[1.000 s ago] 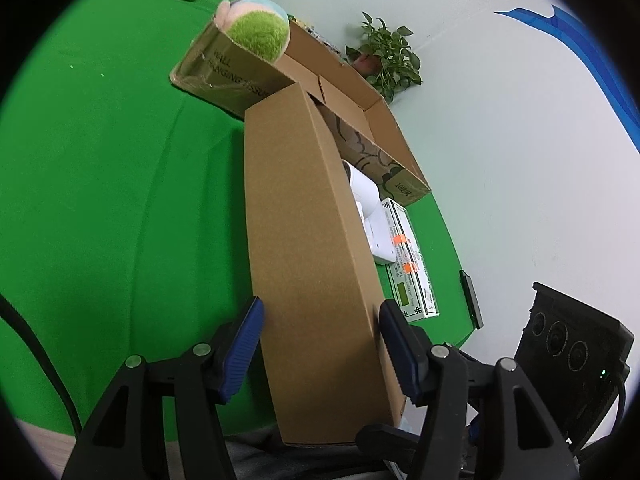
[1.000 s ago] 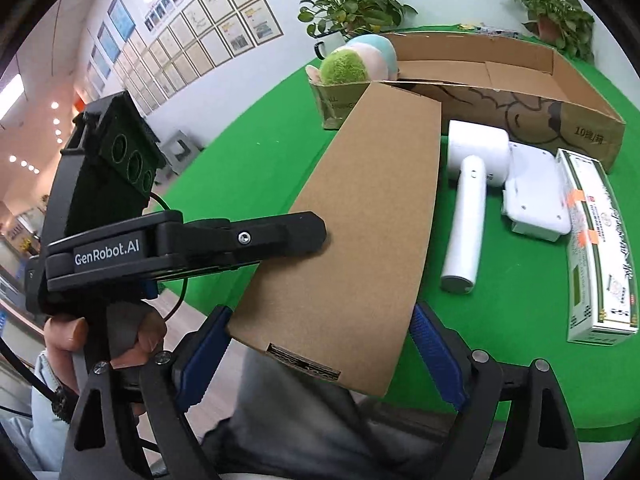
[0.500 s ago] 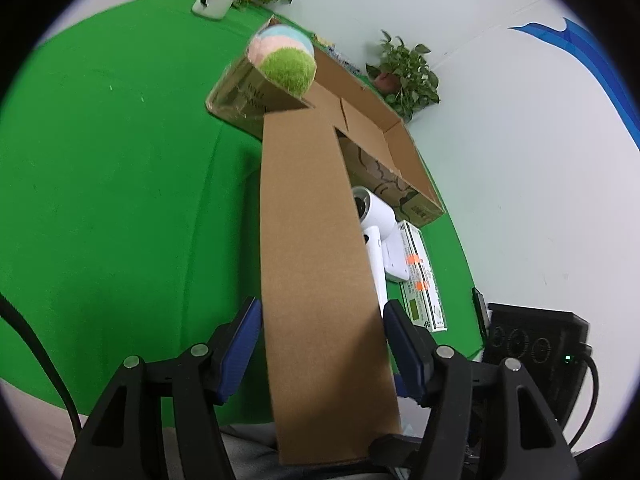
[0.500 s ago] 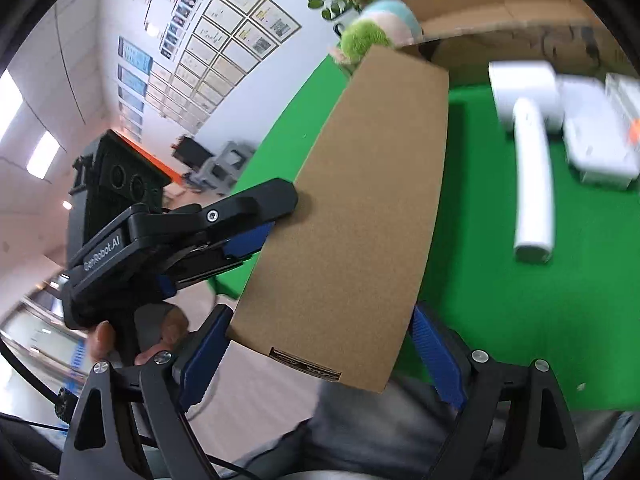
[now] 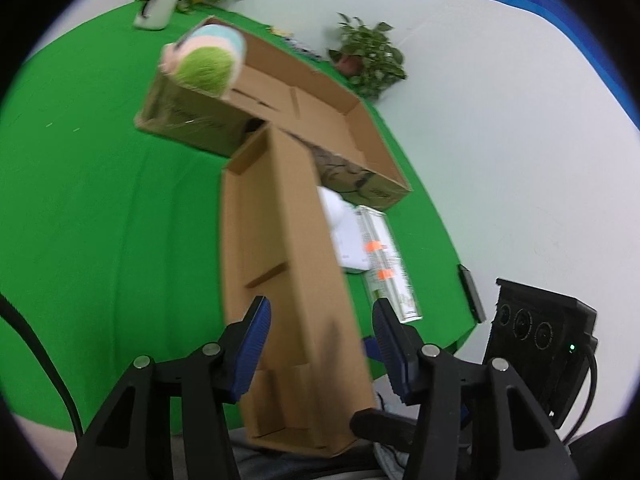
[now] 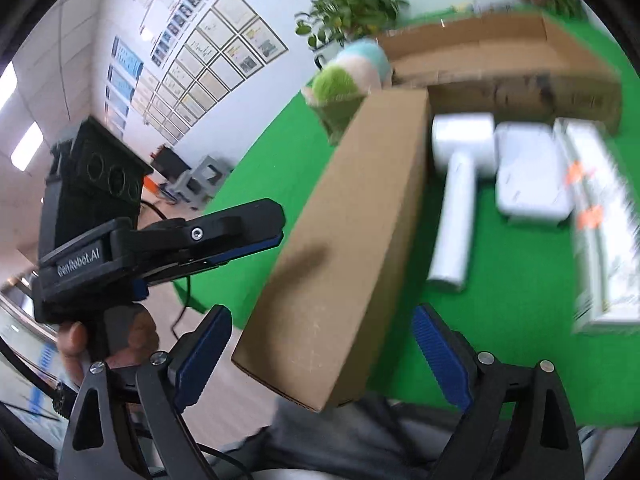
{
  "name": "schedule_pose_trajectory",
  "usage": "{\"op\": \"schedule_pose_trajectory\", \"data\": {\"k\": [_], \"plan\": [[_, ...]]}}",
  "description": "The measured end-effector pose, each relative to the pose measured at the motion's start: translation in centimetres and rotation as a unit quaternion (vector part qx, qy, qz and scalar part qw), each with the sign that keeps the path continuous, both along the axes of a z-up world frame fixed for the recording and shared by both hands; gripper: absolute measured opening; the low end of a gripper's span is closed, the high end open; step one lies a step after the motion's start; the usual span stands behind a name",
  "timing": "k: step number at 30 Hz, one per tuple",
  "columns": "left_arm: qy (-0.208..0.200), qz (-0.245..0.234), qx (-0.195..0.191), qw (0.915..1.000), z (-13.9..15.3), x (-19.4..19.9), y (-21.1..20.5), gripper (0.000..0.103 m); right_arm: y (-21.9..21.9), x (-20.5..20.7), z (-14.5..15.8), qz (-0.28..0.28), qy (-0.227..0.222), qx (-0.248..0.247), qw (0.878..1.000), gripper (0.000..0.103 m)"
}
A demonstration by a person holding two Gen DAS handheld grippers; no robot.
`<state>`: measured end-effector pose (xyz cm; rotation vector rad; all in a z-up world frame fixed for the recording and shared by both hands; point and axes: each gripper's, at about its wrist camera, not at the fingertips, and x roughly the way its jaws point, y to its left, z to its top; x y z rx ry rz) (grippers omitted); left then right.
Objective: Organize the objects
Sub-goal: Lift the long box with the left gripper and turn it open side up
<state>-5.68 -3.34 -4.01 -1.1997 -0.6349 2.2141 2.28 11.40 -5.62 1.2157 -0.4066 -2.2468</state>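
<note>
Long cardboard box looks light, thin-walled, crushable; grip mid-length. Left gripper closing around it, pads apparently clear; right gripper opening, box between, untouched.

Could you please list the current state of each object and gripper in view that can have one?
Long cardboard box: tilted, open side showing, near end past the table edge.
Large carton: open, flaps up, on the table.
Plush ball: sitting on top of a small brown box.
White hair dryer: lying flat.
Left gripper: jaws closing around the long box.
Right gripper: jaws opening, the long box between them.
</note>
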Motion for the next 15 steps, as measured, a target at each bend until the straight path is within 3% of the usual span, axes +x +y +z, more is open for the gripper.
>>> {"op": "schedule_pose_trajectory", "data": {"k": [2,8,12,15], "plan": [[0.006,-0.009,-0.012,0.9999,0.1,-0.2,1.1,0.052,0.0,0.3,1.0,0.002,0.018,0.016,1.000,0.092],[0.004,-0.047,0.010,0.9989,-0.2,-1.1,3.8,0.052,-0.9,1.4,2.2,0.003,0.047,0.078,0.996,0.091],[0.012,-0.082,-0.003,0.9965,-0.1,-1.9,6.8,0.051,0.5,1.7,1.7,-0.019,0.041,0.086,0.995,0.085],[0.025,-0.085,-0.018,0.9959,0.4,-1.8,7.6,0.052,2.2,1.5,1.8,-0.052,0.040,0.092,0.994,0.075]]}}
